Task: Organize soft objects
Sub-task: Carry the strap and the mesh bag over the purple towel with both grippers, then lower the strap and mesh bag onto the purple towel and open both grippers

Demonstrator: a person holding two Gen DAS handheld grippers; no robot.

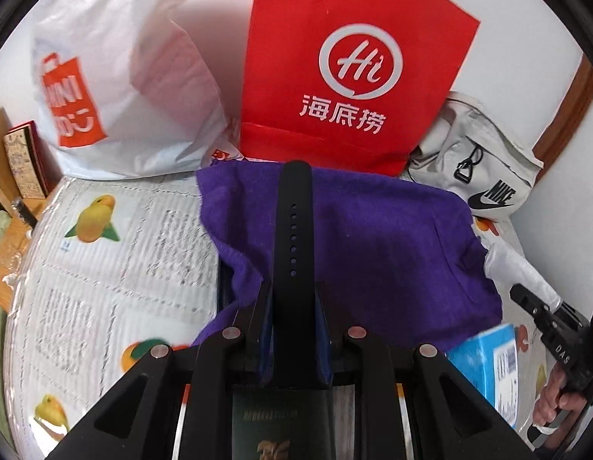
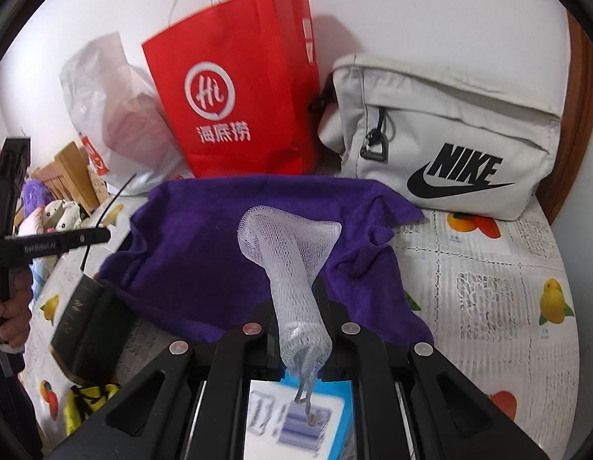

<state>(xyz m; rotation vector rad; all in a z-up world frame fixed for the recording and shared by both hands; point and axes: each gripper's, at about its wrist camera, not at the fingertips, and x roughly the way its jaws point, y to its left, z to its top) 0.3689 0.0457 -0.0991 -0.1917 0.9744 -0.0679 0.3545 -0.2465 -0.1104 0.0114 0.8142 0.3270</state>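
Observation:
A purple towel (image 1: 376,253) lies spread on the table and also shows in the right wrist view (image 2: 204,253). My left gripper (image 1: 293,291) is shut on a black watch strap (image 1: 293,222), which sticks up and forward over the towel. My right gripper (image 2: 296,306) is shut on a white mesh net bag (image 2: 288,253), held above the towel's middle; the bag also shows at the right of the left wrist view (image 1: 518,268). A red paper bag (image 1: 350,76) and a white Nike pouch (image 2: 449,142) stand behind the towel.
A white plastic Miniso bag (image 1: 116,88) stands at the back left. A blue box (image 1: 488,360) lies under my right gripper and a dark box (image 2: 89,329) under my left. The fruit-print tablecloth (image 2: 488,299) covers the table. Plush toys (image 2: 47,211) sit beyond the left edge.

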